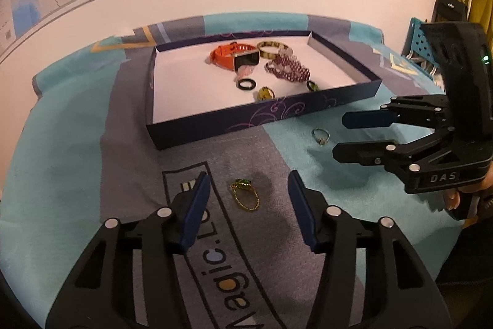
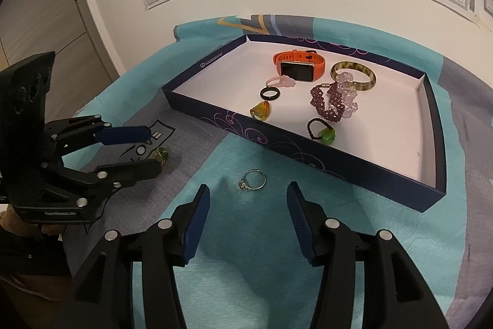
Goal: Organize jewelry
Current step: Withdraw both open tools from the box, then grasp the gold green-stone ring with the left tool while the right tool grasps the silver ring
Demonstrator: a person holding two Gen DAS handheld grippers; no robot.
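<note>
Both claws hang open over the cloth-covered bench (image 1: 61, 174): the left claw (image 1: 249, 193) straddles a gold chain ring (image 1: 245, 195), the right claw (image 2: 246, 202) a silver ring (image 2: 252, 179) at its 12 o'clock. Each should likely drop straight, pinch the band, then lift into the tray (image 2: 339, 168) at 1 o'clock.

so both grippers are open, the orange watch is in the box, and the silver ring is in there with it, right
Not quite. The silver ring is not in the box; it lies on the cloth outside it, just ahead of the right gripper, as the right wrist view shows. The rest holds: the left gripper and the right are open, and the orange watch is in the box.
</note>
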